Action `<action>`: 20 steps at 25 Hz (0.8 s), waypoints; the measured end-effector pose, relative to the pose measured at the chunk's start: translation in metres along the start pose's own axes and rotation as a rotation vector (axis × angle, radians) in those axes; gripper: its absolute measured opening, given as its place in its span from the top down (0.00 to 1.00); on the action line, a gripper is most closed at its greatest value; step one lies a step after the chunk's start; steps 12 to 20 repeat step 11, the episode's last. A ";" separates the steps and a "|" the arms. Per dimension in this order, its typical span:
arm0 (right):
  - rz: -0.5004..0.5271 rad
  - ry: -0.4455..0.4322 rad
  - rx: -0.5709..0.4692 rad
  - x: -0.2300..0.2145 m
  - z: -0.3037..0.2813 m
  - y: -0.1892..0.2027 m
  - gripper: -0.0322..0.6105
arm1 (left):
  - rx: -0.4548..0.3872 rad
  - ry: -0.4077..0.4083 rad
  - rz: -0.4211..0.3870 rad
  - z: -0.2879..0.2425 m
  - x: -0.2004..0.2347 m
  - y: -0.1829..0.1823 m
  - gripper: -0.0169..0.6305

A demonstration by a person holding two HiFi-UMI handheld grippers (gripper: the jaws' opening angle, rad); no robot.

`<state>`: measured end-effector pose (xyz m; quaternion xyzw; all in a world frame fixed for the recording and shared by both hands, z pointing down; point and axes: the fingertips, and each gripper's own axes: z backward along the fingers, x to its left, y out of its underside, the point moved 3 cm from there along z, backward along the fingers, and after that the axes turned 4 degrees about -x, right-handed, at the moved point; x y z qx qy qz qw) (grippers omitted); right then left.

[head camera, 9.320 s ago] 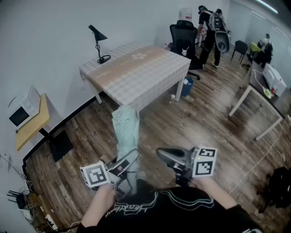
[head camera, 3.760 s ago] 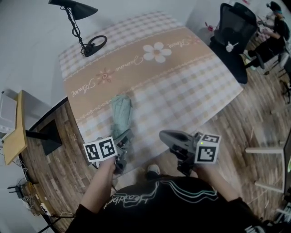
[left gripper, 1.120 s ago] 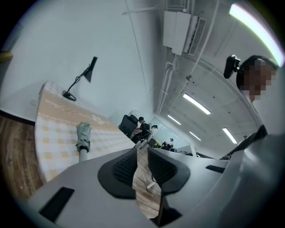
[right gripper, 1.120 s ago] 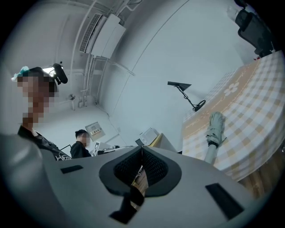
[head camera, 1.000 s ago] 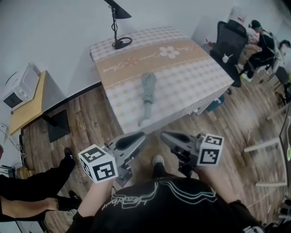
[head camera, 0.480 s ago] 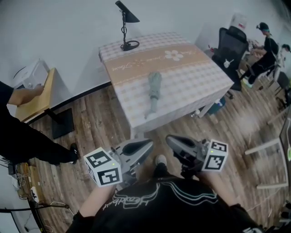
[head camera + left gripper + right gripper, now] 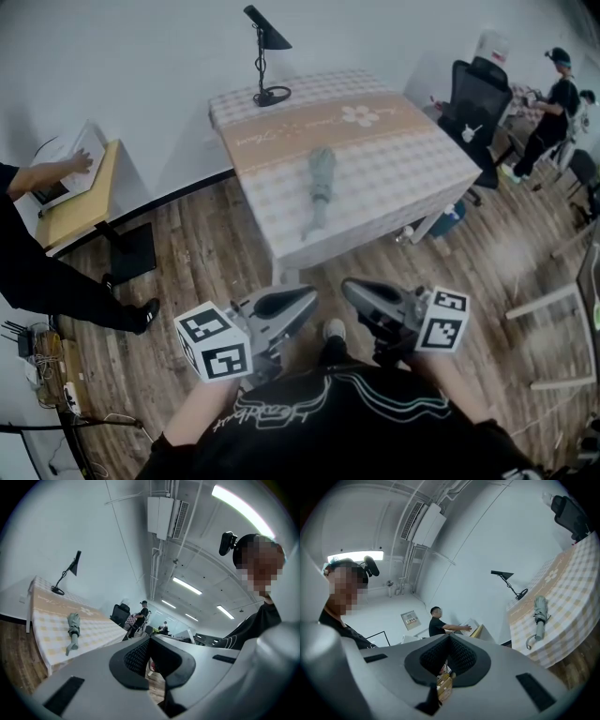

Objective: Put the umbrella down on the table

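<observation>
The folded pale green umbrella point(image 7: 320, 181) lies on the checked tablecloth of the table point(image 7: 403, 155), its hooked handle toward the near edge. It also shows in the left gripper view as the umbrella point(image 7: 72, 627) and in the right gripper view as the umbrella point(image 7: 539, 612). My left gripper point(image 7: 307, 296) and right gripper point(image 7: 349, 285) hang side by side over the wooden floor, well short of the table. Both are shut with nothing between the pads, and neither touches the umbrella.
A black desk lamp point(image 7: 264, 52) stands at the table's far end. A black office chair point(image 7: 476, 94) sits at the right corner. On the left, a person's arm point(image 7: 37, 173) reaches a white appliance on a small wooden desk point(image 7: 80, 202). More people stand at the back right.
The umbrella, earlier held in my left gripper, now rests on the table. Over the last second both grippers drew back a little, and a person stepped up to the side desk.
</observation>
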<state>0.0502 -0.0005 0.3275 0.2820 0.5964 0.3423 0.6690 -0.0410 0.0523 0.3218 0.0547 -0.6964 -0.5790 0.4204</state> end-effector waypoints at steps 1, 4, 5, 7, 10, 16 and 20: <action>-0.004 0.006 -0.002 -0.001 0.001 0.001 0.93 | 0.001 0.001 -0.001 0.000 0.000 0.001 0.98; -0.009 0.013 -0.003 -0.001 0.004 0.002 0.93 | 0.008 0.003 0.001 -0.003 -0.002 0.003 0.98; -0.009 0.014 -0.002 -0.001 0.005 0.002 0.93 | 0.010 0.001 -0.001 -0.005 -0.002 0.003 0.98; -0.007 0.016 -0.003 -0.001 0.007 0.001 0.93 | 0.011 0.004 -0.005 -0.007 -0.003 0.003 0.98; -0.007 0.028 -0.005 0.001 0.008 0.000 0.93 | 0.006 0.023 0.001 -0.007 -0.006 0.001 0.98; -0.007 0.033 -0.005 0.001 0.008 0.000 0.93 | 0.004 0.029 0.005 -0.007 -0.006 0.001 0.98; -0.007 0.033 -0.005 0.001 0.008 0.000 0.93 | 0.004 0.029 0.005 -0.007 -0.006 0.001 0.98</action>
